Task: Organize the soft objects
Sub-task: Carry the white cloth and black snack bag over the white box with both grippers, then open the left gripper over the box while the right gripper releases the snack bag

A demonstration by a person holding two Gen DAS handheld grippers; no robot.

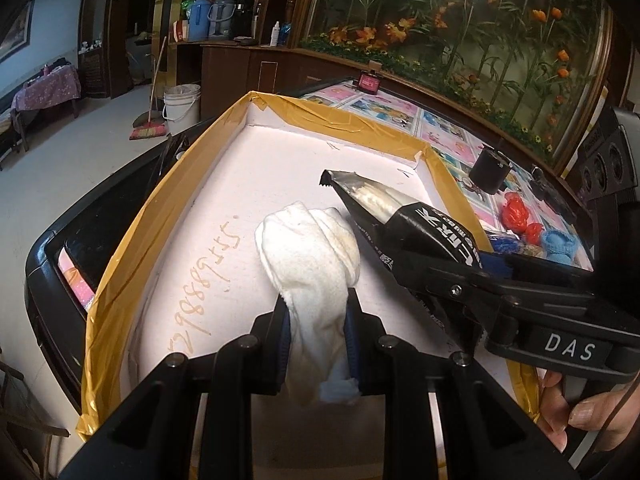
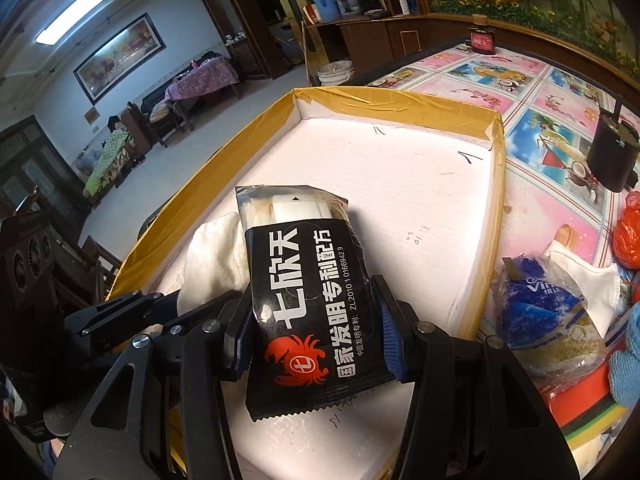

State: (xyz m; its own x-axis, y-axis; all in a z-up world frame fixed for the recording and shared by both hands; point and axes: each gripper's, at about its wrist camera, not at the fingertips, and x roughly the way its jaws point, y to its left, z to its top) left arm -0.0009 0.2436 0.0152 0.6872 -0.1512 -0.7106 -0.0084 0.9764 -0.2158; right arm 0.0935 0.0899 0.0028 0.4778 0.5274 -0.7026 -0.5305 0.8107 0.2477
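Dim room, ceiling light (image 2: 70,14) glare, sharp centre, fisheye-warped dark edges

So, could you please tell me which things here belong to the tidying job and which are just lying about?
In the job:
- white sock, shut in the left claw
- black packet, shut in the right claw
- foam tray
- blue knitted piece

Lying about:
- black cup
- red jar
- white bucket
- broom

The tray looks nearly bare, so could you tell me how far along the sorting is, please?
Done: nothing lies loose in the tray yet. In hand: the left gripper is shut on a white cloth and the right gripper on a black packet, both over the tray. Left: a blue pack, red bag and blue knit remain on the table.
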